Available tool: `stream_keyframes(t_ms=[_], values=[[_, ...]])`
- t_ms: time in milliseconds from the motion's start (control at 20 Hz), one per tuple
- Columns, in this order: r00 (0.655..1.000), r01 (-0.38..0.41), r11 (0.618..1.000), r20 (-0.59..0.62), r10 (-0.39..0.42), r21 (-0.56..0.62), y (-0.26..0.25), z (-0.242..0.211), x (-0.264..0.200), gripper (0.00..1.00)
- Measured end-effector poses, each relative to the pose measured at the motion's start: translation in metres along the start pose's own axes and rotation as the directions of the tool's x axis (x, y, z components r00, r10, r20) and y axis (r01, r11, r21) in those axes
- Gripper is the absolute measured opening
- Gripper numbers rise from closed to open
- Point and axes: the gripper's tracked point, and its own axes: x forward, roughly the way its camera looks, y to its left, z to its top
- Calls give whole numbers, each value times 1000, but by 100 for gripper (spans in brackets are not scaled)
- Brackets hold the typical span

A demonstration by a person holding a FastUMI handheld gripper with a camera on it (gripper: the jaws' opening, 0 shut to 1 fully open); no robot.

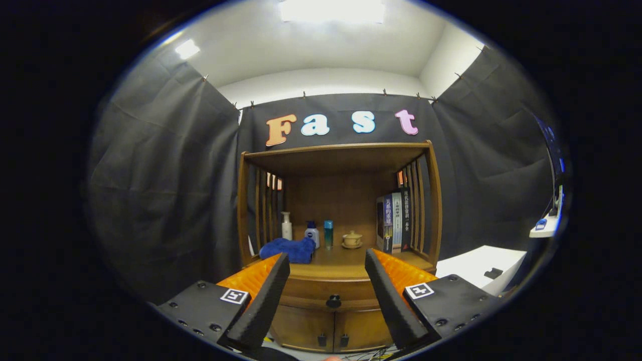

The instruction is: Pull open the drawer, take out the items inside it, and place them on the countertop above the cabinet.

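Ahead, closed drawer (331, 290) with knob (333, 301), between spread fingers (266, 296), untouched.

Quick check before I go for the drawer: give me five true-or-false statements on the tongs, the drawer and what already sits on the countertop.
1. The tongs are open and hold nothing. True.
2. The drawer is already pulled out. False: it sits flush in the cabinet, with its dark knob untouched between and ahead of the fingers.
3. A blue cloth lies on the countertop, near its left side. True.
4. The books lie flat in a stack. False: they stand upright against the right side slats.
5. The small lidded pot stands left of the white pump bottle. False: it stands to the right, beyond the two smaller bottles.
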Motion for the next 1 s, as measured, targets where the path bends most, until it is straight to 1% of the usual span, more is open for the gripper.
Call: stream_keyframes(t_ms=[100, 250, 400, 500, 550, 750, 800, 850, 1000], values=[[999, 13, 1000, 30, -13, 16, -5, 3, 31, 98], [998, 60, 997, -13, -60, 47, -17, -24, 62, 98], [995, 66, 997, -77, -62, 48, -19, -68, 86, 98], [992, 47, 999, -122, -44, 28, -13, -95, 99, 98], [991, 45, 999, -124, -42, 23, -11, -109, 104, 99], [974, 48, 999, -222, -52, -25, -14, -195, 113, 98], [970, 59, 998, -234, -62, -20, -15, -210, 114, 98], [966, 55, 998, -253, -54, -2, -17, -226, 116, 98], [957, 53, 998, -286, -43, 27, -16, -250, 125, 99]])
